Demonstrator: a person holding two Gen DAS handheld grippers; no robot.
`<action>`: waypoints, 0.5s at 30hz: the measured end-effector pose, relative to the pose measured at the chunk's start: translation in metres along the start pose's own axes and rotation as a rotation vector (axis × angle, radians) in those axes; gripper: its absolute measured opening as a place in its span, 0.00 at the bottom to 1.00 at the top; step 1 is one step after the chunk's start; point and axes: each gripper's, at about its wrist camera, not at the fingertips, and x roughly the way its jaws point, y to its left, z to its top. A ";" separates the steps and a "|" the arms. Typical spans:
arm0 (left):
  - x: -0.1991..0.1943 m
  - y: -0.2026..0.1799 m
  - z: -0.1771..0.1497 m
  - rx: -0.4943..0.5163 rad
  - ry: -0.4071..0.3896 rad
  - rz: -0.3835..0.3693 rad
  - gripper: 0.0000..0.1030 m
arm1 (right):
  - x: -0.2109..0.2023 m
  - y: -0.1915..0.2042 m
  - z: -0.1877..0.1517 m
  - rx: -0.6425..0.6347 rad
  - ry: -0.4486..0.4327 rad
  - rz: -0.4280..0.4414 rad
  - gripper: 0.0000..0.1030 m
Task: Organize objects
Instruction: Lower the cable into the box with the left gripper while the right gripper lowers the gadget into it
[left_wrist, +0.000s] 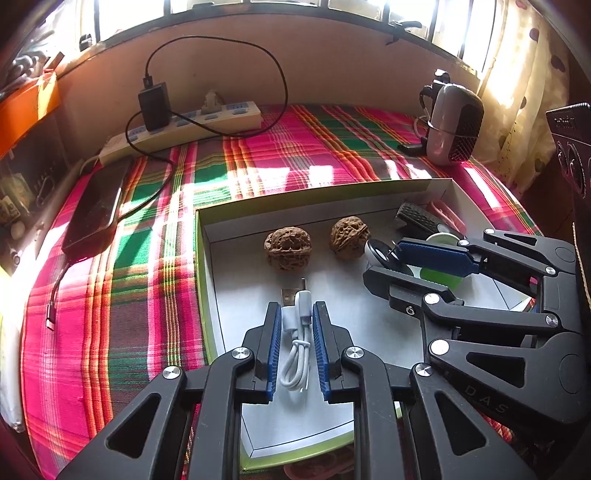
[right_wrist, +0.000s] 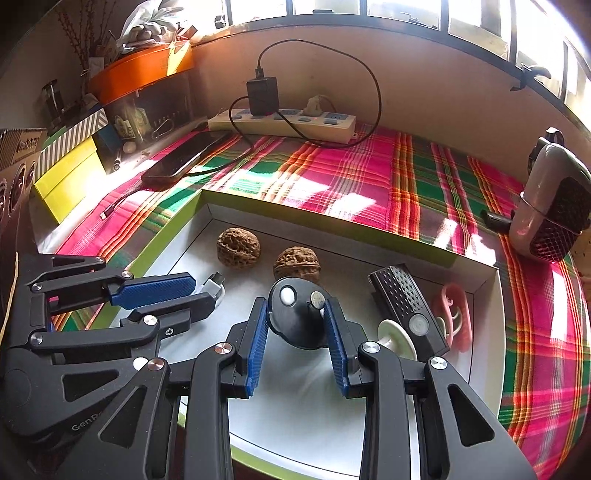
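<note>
A shallow white box with a green rim (left_wrist: 201, 277) (right_wrist: 332, 221) lies on the plaid cloth. In it are two walnuts (left_wrist: 288, 247) (left_wrist: 349, 236), a black textured gadget (right_wrist: 399, 299), a pink clip (right_wrist: 456, 314) and a white spool (right_wrist: 395, 336). My left gripper (left_wrist: 297, 306) (right_wrist: 205, 290) is shut on a coiled white USB cable (left_wrist: 297, 343) low over the box's left part. To its right, my right gripper (right_wrist: 295, 302) (left_wrist: 384, 258) is shut on a black round knob-like object (right_wrist: 295, 321) just in front of the right walnut.
On the cloth behind the box lie a dark phone (left_wrist: 96, 210) with its cable and a power strip (left_wrist: 184, 125) with a black charger. A grey and black device (left_wrist: 454, 125) stands at the back right. Yellow and orange boxes (right_wrist: 70, 181) crowd the left edge.
</note>
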 end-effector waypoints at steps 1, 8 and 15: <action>0.000 0.000 0.000 0.001 0.001 0.001 0.15 | 0.000 0.000 0.000 0.001 -0.001 0.000 0.31; 0.000 0.000 0.000 0.000 0.001 -0.002 0.16 | 0.000 -0.001 0.000 0.006 -0.002 0.004 0.31; -0.001 -0.001 -0.001 0.002 0.003 -0.012 0.19 | -0.002 -0.004 -0.001 0.028 -0.007 0.006 0.32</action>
